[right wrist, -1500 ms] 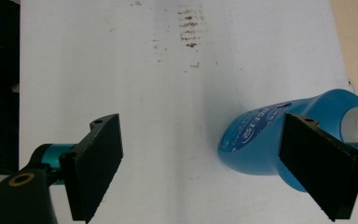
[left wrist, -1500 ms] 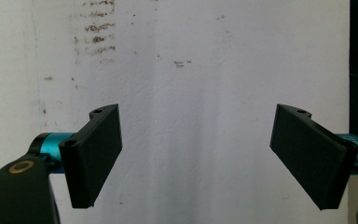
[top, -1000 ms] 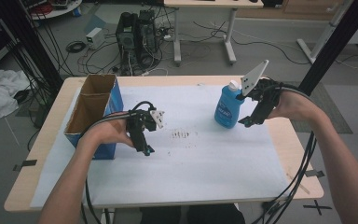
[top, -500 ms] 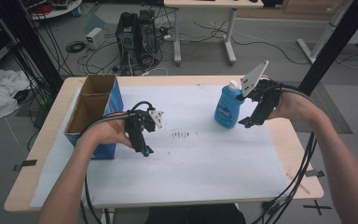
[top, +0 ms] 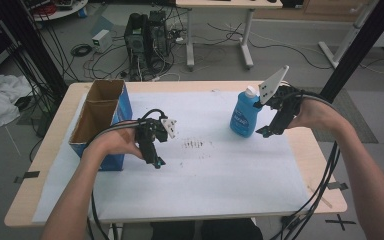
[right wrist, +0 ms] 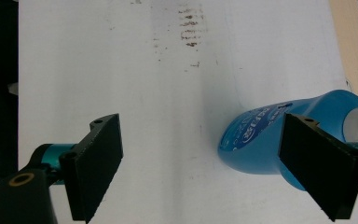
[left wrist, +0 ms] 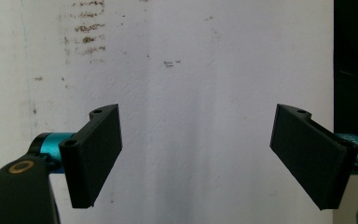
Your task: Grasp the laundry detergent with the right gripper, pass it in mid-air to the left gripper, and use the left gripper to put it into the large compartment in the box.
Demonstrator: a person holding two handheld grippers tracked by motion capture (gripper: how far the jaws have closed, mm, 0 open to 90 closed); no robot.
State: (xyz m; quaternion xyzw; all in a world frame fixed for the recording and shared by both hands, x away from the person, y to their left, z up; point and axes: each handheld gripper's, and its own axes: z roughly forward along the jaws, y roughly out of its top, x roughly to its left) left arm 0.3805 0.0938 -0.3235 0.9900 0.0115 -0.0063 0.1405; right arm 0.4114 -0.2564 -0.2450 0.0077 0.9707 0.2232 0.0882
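The blue spray bottle (top: 244, 114) is standing upright near the worktop's (top: 260, 180) far right edge, and the right tongs (top: 266, 131) are hovering just beside it, spread wide with nothing pinched. In the right gripper view the bottle (right wrist: 279, 140) is sitting off toward one jaw rather than between them. The left tongs (top: 152, 160) are also gaping empty, well apart from the bottle, so the right hand's way closer.

Even, diffuse overhead light; the white table sheet (top: 220, 175) reads bright without glare. Soft, short shadows lie beside the blue bottle (right wrist: 279, 135). The high view is slightly soft; both gripper views are sharper, dark at the side edges.
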